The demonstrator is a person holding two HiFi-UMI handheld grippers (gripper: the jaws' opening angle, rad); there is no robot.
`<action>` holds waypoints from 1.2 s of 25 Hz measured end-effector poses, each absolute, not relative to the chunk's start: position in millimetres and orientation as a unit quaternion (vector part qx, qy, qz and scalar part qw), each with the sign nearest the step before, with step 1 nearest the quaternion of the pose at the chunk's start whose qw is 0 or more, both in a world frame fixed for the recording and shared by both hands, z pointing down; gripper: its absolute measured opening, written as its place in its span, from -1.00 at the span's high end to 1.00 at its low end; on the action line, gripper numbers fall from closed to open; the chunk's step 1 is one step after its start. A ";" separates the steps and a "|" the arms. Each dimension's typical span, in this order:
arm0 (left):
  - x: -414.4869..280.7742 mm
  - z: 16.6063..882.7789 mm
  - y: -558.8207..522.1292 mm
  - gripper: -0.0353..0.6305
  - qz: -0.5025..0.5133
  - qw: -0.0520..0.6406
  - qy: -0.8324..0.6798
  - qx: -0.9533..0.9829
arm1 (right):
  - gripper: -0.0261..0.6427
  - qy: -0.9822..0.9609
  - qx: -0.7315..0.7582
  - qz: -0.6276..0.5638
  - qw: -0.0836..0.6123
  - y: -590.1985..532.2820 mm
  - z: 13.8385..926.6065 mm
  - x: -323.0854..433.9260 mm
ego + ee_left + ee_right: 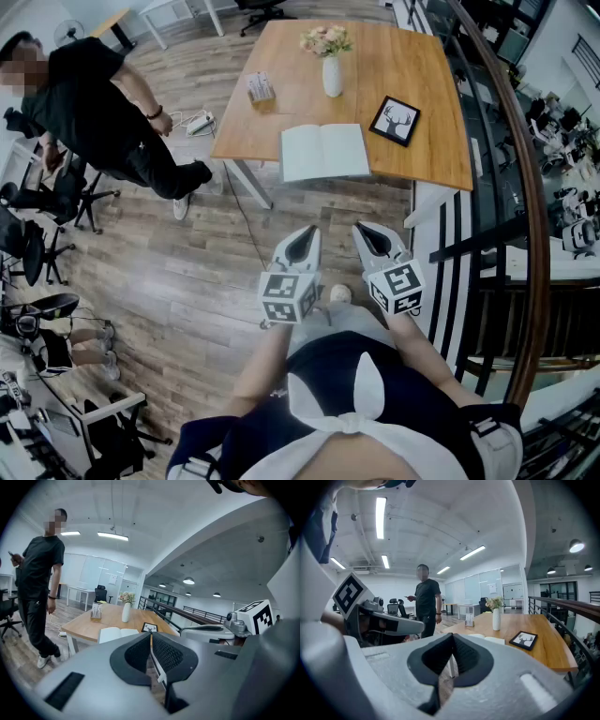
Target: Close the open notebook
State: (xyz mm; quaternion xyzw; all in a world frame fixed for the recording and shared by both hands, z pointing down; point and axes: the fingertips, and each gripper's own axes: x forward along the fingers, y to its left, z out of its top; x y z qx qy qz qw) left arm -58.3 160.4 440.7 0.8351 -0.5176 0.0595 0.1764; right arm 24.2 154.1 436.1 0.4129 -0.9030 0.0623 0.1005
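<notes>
An open notebook (324, 151) with blank white pages lies flat at the near edge of the wooden table (412, 94). It also shows small in the left gripper view as the notebook (114, 634) and in the right gripper view as the notebook (490, 640). My left gripper (308, 232) and right gripper (364, 228) are held side by side over the floor, well short of the table. Both are shut with nothing between the jaws, tips touching at the left gripper (150, 634) and right gripper (453, 635).
On the table stand a white vase of flowers (332, 66), a framed deer picture (395, 120) and a small card holder (260, 88). A person in black (103, 108) stands left of the table. A railing (511, 169) runs along the right. Office chairs (37, 244) stand at left.
</notes>
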 end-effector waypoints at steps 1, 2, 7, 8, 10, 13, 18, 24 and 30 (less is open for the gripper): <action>-59.5 439.9 159.3 0.81 0.058 0.175 -0.519 0.835 | 0.93 -0.903 0.413 0.062 0.101 153.1 436.8 23.8; -60.7 439.4 158.3 0.81 0.057 0.174 -0.519 0.835 | 0.93 -0.903 0.414 0.061 0.102 152.2 437.3 23.4; -65.8 441.1 155.0 0.81 0.057 0.179 -0.523 0.831 | 0.93 -0.902 0.416 0.059 0.102 146.7 437.4 21.5; -65.8 441.4 154.3 0.81 0.056 0.180 -0.525 0.830 | 0.93 -0.901 0.417 0.058 0.102 145.7 438.1 22.1; -64.6 443.9 153.7 0.81 0.057 0.183 -0.524 0.830 | 0.93 -0.901 0.418 0.057 0.101 144.1 439.6 23.7; -64.1 447.3 145.4 0.81 0.056 0.186 -0.520 0.832 | 0.93 -0.901 0.419 0.054 0.098 134.0 438.6 24.6; -60.0 446.3 124.1 0.81 0.056 0.189 -0.520 0.831 | 0.93 -0.901 0.418 0.053 0.099 111.9 436.7 29.1; -51.4 454.8 98.2 0.81 0.048 0.190 -0.527 0.827 | 0.93 -0.903 0.414 0.048 0.103 85.5 443.7 41.5; -55.7 459.7 82.1 0.81 0.037 0.203 -0.542 0.814 | 0.93 -0.907 0.403 0.052 0.110 67.5 450.5 44.5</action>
